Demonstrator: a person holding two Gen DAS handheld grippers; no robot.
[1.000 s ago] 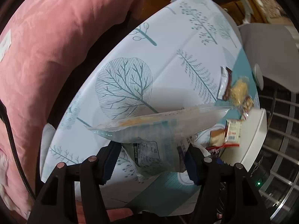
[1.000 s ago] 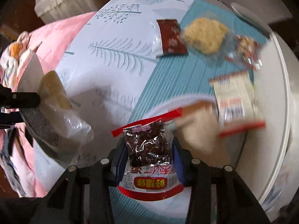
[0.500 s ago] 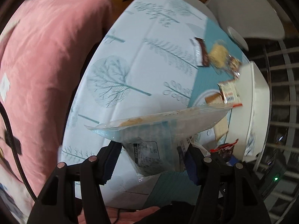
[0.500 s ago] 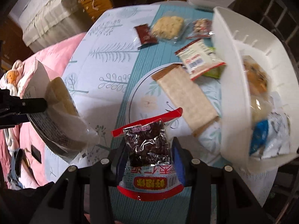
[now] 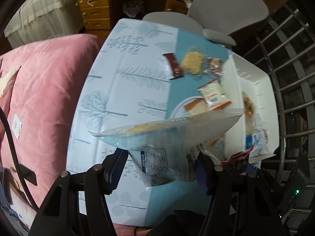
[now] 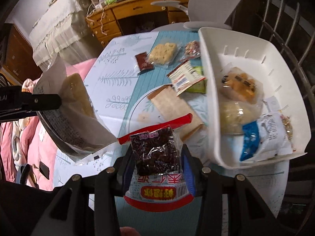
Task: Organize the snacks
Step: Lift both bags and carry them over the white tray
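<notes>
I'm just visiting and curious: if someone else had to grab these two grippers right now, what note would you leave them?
Left gripper: shut on a clear pale-blue biscuit packet, held above the table.
Right gripper: shut on a red-edged packet of dark dried fruit.
White bin: already holds several packets.
Still on the tablecloth: a brown bar, a pale cracker pack, a small nut packet, a white-and-red sachet, a green packet, a long tan wafer pack.
Left: drop both held packets in the bin, then collect the rest.

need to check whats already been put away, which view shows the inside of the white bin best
The right wrist view: it looks down into the white bin, showing several wrapped snacks on its floor. In the left wrist view the white bin is blurred and partly hidden behind the clear bag in the left gripper.
</notes>
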